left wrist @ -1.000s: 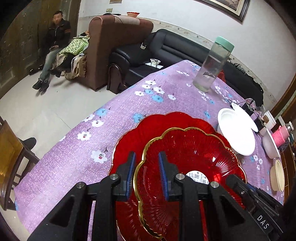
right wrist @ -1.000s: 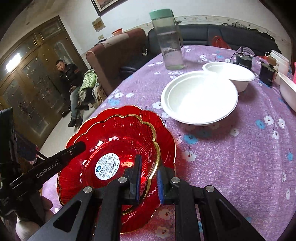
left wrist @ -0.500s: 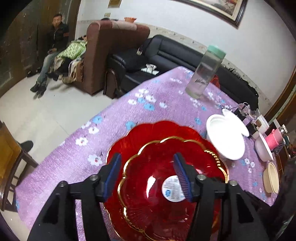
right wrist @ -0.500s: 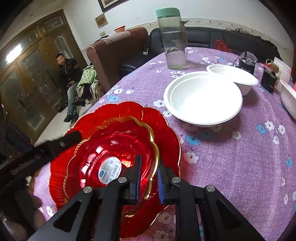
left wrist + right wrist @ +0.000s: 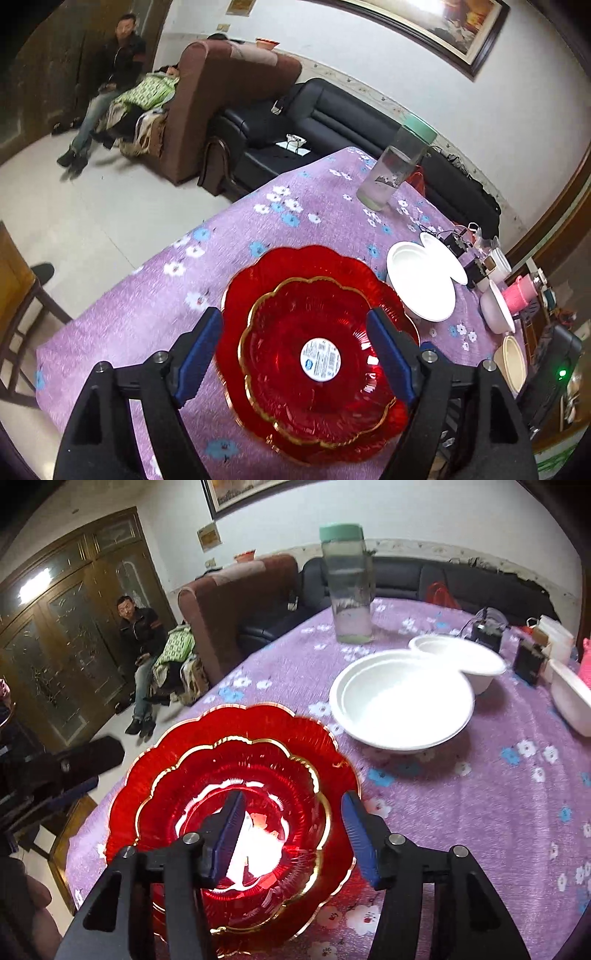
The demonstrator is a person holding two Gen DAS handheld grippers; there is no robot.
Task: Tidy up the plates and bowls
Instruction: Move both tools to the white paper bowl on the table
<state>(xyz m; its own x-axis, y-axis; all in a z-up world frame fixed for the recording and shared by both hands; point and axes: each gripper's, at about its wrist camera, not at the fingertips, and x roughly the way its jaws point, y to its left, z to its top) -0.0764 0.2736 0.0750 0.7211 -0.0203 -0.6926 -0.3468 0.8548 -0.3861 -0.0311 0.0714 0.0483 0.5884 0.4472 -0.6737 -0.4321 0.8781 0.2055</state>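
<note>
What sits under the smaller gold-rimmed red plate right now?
The smaller red plate rests nested on a larger red scalloped plate, whose rim shows all round it. The larger plate's middle is covered, as is the purple floral tablecloth beneath the stack.

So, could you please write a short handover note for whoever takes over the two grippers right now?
Left gripper: jaws opening, nothing held, above the red plates.
Right gripper: jaws opening, pads clear of the rim.
Done: small red plate sits nested in the large red plate on the purple tablecloth.
Left: the white bowl, the second white bowl behind it and the other dishes at the far right edge are unsorted.
</note>
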